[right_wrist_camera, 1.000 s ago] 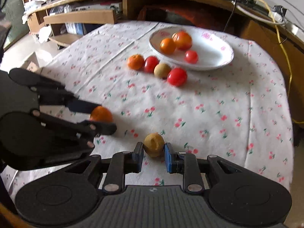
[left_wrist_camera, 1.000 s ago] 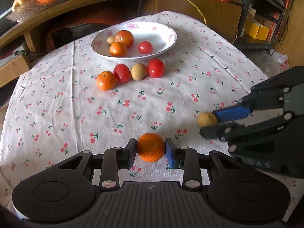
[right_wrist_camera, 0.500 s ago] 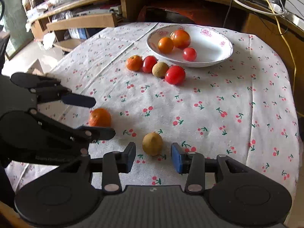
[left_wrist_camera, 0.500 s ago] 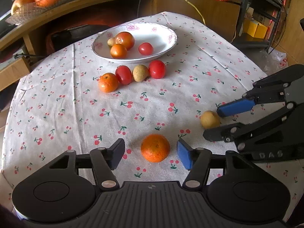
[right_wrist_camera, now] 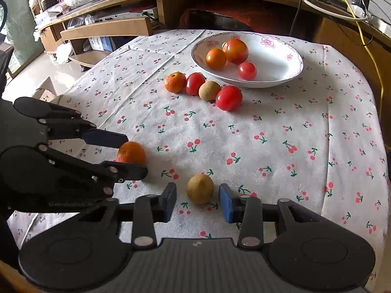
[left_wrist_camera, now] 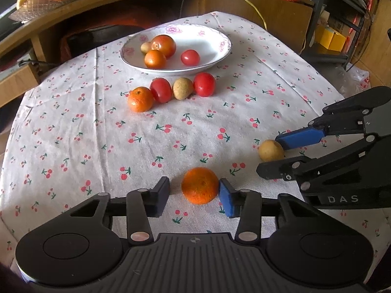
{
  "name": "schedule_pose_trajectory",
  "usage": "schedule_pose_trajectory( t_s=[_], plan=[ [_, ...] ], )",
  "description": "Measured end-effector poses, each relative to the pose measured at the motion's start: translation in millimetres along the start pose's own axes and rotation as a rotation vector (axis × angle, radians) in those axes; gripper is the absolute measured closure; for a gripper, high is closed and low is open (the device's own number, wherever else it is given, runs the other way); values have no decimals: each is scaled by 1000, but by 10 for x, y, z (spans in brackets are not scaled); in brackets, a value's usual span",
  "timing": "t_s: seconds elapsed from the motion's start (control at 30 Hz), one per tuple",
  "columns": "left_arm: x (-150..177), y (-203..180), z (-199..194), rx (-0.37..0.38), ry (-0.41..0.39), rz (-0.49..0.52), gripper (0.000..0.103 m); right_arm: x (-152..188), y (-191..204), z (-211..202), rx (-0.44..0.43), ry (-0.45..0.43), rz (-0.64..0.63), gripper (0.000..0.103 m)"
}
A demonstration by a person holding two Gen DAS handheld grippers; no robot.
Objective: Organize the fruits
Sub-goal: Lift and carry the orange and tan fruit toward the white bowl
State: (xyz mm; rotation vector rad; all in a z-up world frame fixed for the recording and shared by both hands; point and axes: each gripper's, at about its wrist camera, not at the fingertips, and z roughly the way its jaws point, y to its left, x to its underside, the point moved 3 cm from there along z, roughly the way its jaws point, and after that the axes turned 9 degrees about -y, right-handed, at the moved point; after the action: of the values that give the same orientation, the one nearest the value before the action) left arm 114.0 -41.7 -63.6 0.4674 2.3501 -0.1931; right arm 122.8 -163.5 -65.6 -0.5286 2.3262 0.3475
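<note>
Left gripper (left_wrist_camera: 194, 196) spread wide around orange (left_wrist_camera: 200, 188) on cherry-print tablecloth (left_wrist_camera: 73, 146), gripping nothing | right gripper (right_wrist_camera: 198, 201) likewise parted around yellow-brown fruit (right_wrist_camera: 200, 188) | four fruits lined up before white plate (right_wrist_camera: 281, 73) holding more.

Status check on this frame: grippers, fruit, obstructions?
Left gripper open around orange. Right gripper open around yellow fruit. Both fruits on tablecloth, nothing blocking.

Both wrist views look low across the tablecloth (left_wrist_camera: 146, 141) toward the shared plate (right_wrist_camera: 281, 73).
</note>
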Motion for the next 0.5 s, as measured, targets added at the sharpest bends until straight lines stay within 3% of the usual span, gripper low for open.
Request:
schedule_pose_trajectory(
  t_s=[0.1, 0.5],
  plan=[
    [-6, -33, 8, 8, 4, 3, 63, -21, 15, 18, 17, 7, -5, 77],
    [-103, -37, -3, 4, -18, 2, 64, -107, 32, -43, 20, -20, 13, 77]
  ],
)
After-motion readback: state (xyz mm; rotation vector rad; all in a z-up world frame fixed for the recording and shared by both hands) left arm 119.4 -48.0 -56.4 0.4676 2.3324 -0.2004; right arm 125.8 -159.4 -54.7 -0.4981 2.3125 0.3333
